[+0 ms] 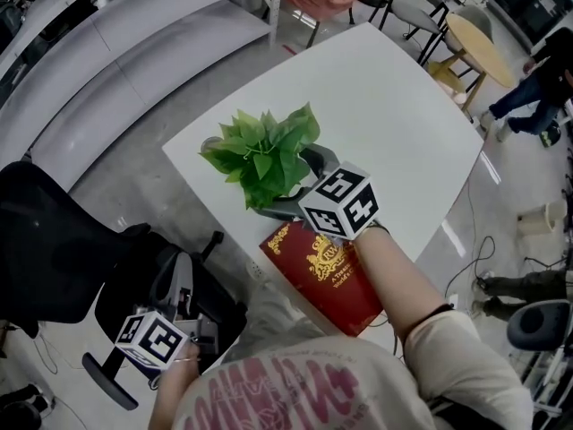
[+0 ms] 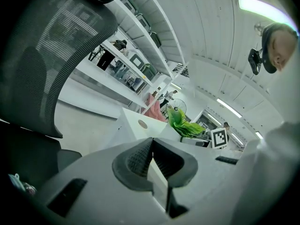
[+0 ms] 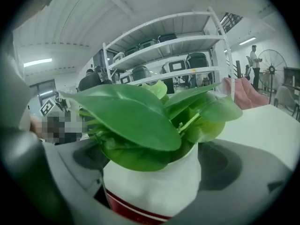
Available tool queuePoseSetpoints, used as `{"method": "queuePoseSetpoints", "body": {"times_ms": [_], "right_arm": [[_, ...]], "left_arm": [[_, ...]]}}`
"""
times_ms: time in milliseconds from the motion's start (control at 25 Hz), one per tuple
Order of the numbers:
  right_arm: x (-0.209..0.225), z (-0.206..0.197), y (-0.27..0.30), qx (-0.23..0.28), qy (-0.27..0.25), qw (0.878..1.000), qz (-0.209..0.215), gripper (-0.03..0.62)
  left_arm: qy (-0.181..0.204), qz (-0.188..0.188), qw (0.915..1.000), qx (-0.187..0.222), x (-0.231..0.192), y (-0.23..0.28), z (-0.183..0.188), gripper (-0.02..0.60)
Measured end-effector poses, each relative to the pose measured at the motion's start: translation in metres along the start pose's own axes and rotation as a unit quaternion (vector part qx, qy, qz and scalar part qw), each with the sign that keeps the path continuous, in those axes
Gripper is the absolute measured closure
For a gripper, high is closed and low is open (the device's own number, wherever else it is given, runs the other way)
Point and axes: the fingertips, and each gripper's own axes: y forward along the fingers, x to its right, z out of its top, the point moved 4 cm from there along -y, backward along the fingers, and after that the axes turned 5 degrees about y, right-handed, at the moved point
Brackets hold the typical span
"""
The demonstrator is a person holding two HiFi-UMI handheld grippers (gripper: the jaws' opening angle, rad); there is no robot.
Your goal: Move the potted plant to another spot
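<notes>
Grasp stage, probably: potted plant between spread right tongs, unpinched; left tongs pressed together. Next: firm squeeze below leaves, upright lift.

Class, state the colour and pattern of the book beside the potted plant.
Red book with a gold crest; clearest in the head view.

A red book is laid at the lower edge of a white table. A black chair is seen at lower left, a round wooden table at upper right.
</notes>
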Motion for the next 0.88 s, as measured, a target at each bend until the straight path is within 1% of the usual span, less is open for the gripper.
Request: {"method": "queuePoseSetpoints", "body": {"times_ms": [280, 520, 560, 600, 880], "right_arm": [[0.001, 0.002, 0.003, -0.004, -0.017, 1.0, 0.017, 0.008], [0.005, 0.003, 0.002, -0.005, -0.025, 1.0, -0.001, 0.015], [0.006, 0.003, 0.001, -0.004, -0.025, 1.0, -0.007, 0.049], [0.007, 0.002, 0.001, -0.004, -0.024, 1.0, -0.011, 0.096], [0.011, -0.002, 0.004, -0.012, -0.019, 1.0, -0.009, 0.109]], "left_arm": [[-0.002, 0.0, 1.0, -0.007, 0.006, 0.0, -0.012, 0.577], [-0.002, 0.003, 0.9999, -0.01, 0.008, -0.002, -0.014, 0.577], [-0.002, 0.003, 0.9999, -0.01, 0.008, -0.002, -0.015, 0.577], [-0.002, 0.004, 0.9999, -0.01, 0.007, -0.002, -0.016, 0.577], [-0.003, 0.005, 0.9999, -0.009, 0.002, 0.0, -0.02, 0.577]]}}
